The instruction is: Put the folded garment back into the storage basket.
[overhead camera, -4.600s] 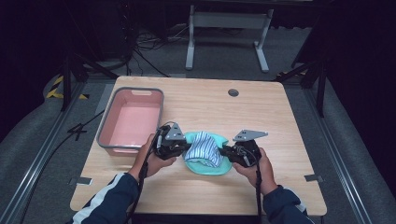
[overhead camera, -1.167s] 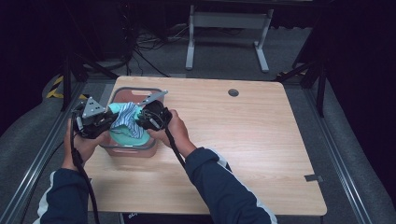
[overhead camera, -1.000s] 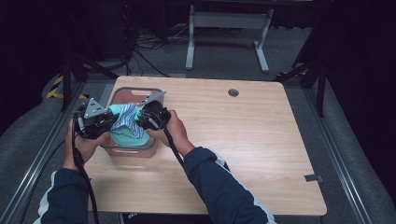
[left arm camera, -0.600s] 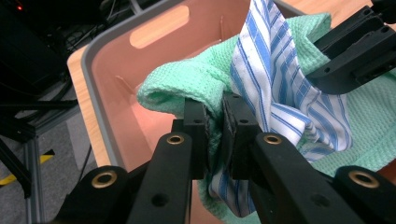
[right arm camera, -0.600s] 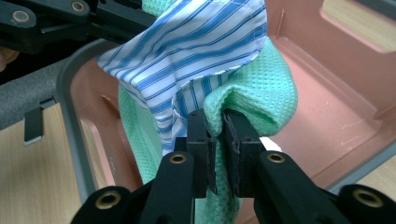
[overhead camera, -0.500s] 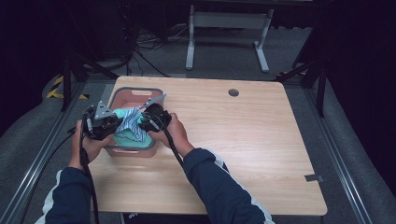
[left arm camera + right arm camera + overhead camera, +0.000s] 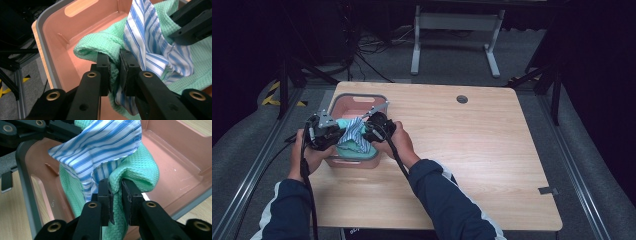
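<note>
A green waffle cloth (image 7: 347,150) wrapped with a blue-striped white cloth (image 7: 353,131) hangs into the pink bin (image 7: 357,97) at the table's left. My left gripper (image 7: 336,135) pinches the bundle's left edge. In the left gripper view its pads (image 7: 114,61) press on a fold of green cloth (image 7: 95,45), with the striped cloth (image 7: 147,45) beside it. My right gripper (image 7: 366,134) holds the opposite edge. Its jaws have just been opening slightly, but the green fold (image 7: 142,170) is still caught between the pads (image 7: 115,187). The striped cloth (image 7: 105,142) drapes above them.
The bin has a grey rim and salmon walls (image 7: 62,37), with bare floor (image 7: 175,150) showing beside the cloths. To its right the wooden tabletop (image 7: 472,150) has a round cable hole (image 7: 462,99). Cables trail off the table's left edge.
The bundle was carried from the table's middle to the bin. Over the last second both hands sank a little, and the cloths now sit lower inside the bin.
</note>
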A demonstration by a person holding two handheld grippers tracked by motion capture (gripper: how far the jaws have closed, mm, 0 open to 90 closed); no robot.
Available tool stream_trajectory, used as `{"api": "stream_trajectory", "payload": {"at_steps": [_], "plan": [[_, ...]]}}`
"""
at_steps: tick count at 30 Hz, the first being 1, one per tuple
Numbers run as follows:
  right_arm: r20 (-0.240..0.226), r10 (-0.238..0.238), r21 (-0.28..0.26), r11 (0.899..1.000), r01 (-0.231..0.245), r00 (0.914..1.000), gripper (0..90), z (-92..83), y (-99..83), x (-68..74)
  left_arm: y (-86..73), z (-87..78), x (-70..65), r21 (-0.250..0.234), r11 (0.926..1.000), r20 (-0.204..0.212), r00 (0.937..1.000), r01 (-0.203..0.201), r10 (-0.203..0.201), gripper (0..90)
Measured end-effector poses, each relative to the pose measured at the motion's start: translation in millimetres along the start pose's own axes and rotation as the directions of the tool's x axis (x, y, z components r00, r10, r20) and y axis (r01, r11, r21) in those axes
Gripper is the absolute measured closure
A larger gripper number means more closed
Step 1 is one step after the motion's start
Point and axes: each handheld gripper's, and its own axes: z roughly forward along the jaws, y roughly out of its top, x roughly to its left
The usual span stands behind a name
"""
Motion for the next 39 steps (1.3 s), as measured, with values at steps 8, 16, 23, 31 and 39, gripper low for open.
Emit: {"api": "stream_trajectory", "payload": {"at_steps": [8,16,23,31,39], "plan": [[0.005,-0.001,-0.012,1.000,0.001,1.0000,73.5,-5.5,0.3,-1.1,2.8,-2.9,-2.2,-0.001,1.0000,-0.006,1.0000,-0.002,0.002,70.4],[0.014,-0.005,-0.013,1.000,0.005,0.9999,72.9,-11.4,-2.1,-4.1,7.2,-9.1,-6.3,-0.026,0.9997,-0.008,1.0000,-0.004,0.004,66.8],[0.017,-0.005,-0.021,1.000,0.005,0.9998,72.1,-20.3,-4.9,-6.9,8.0,-11.8,-13.3,-0.039,0.9992,-0.010,0.9999,-0.005,0.004,60.8],[0.021,-0.014,-0.039,0.999,0.015,0.9997,69.0,-36.6,-7.5,-8.5,10.7,-15.0,-19.6,-0.056,0.9984,-0.017,0.9998,-0.008,0.008,54.1],[0.063,-0.055,-0.025,0.998,0.057,0.9965,62.0,-55.4,-14.4,-10.4,15.8,-21.7,-28.6,-0.099,0.9951,0.021,0.9998,0.004,-0.002,46.8]]}}
